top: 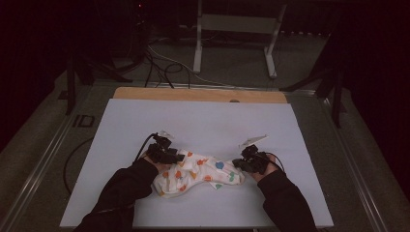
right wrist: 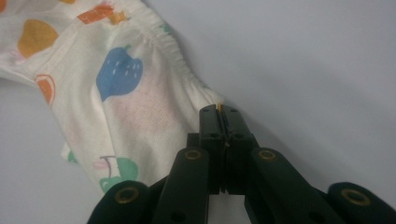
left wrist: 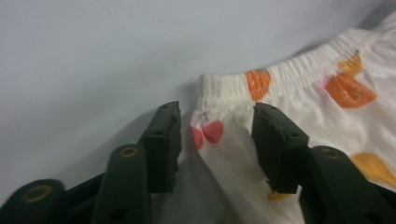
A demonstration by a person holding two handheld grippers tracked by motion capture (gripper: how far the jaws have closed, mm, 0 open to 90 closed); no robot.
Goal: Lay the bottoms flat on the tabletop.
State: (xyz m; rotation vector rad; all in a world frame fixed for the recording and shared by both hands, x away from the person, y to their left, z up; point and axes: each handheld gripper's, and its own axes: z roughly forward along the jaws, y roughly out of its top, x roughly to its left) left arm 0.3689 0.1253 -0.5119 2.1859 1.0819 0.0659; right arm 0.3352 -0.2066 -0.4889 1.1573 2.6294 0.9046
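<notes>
My garment [top: 198, 174] is soft cream cloth — a matt knit printed with coloured fruit, its waistband [left wrist: 299, 70] ribbed and gathered by elastic. It lies on a smooth, matt pale sheet [top: 203, 121] — paper or plastic, I cannot tell which. At twelve o'clock a strip of bare wood [top: 193, 94] shows. My left gripper [left wrist: 215, 140] and right gripper [right wrist: 219, 116] are matt black plastic with brass-coloured rivets.

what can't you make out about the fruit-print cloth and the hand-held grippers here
- High view: the cloth is small and dim; each hand-held gripper covers an end.
- Left gripper view: cloth cut off by the right edge.
- Right gripper view: right hand-held gripper looks shut at the cloth's edge; fabric inside is hidden.
</notes>
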